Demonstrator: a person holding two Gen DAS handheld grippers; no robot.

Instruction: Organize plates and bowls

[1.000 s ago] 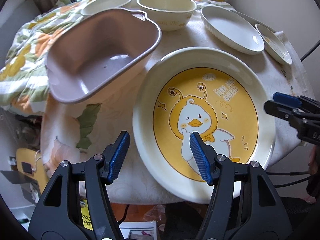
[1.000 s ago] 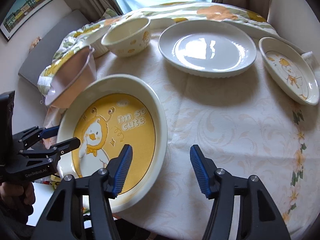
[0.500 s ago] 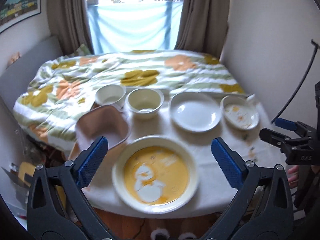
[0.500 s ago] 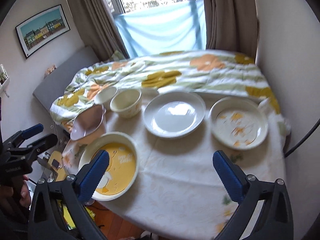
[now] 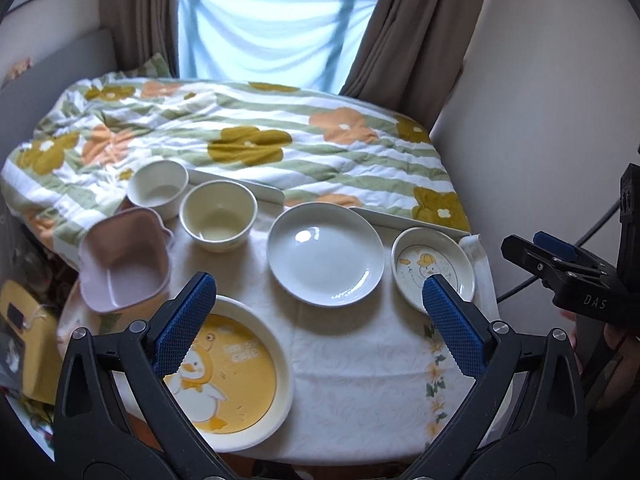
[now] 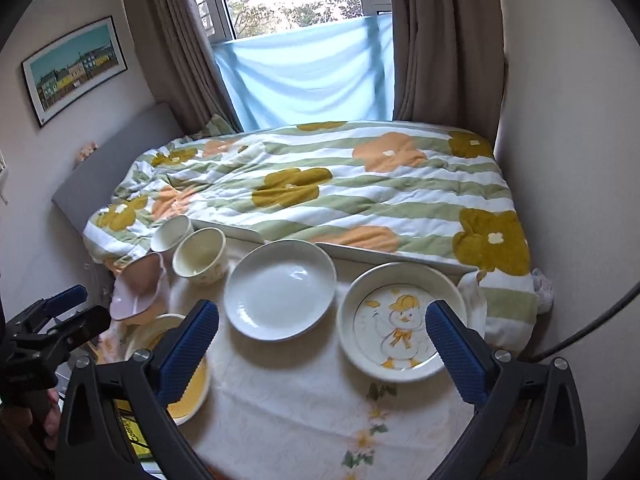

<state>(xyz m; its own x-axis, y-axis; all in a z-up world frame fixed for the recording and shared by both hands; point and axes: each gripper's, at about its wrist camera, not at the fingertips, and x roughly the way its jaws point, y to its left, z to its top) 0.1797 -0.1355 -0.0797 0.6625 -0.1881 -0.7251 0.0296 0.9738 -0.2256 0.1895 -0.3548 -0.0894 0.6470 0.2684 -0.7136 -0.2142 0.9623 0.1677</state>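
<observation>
**A:** Both rigs pulled up and back versus a second ago; jaws went from half-spread to fully apart. Left wrist view: left hand-held gripper (image 5: 320, 312) wide apart, nothing between the pads, hovering above the bench (image 5: 360, 380).

**B:** Dish layout from that view?

**A:** Yellow duck plate (image 5: 236, 368) at the near-left bench edge, partly behind the left finger. Pink square bowl (image 5: 122, 258) tilted at the left edge, beyond that plate. Cream bowl (image 5: 218, 216) and small white bowl (image 5: 158, 190) side by side at the back left. Plain white plate (image 5: 326, 254) centre. Small duck plate (image 5: 432, 264) just right of it. Floral quilt (image 5: 248, 136) on the bed behind. Right hand-held gripper (image 5: 540, 254) visible at the right side, over nothing.

**B:** Right wrist view?

**A:** Right hand-held gripper (image 6: 322, 340) also spread wide, empty. Plain white plate (image 6: 280, 288) and small duck plate (image 6: 400, 324) sit side by side, not touching. Yellow duck plate (image 6: 164, 332) mostly hidden behind the left finger. Pink square bowl (image 6: 138, 288) tilted beyond it. Cream bowl (image 6: 200, 256) near the small white bowl (image 6: 172, 232); contact unclear. Left hand-held gripper (image 6: 60, 316) at the left border, off the bench.
</observation>
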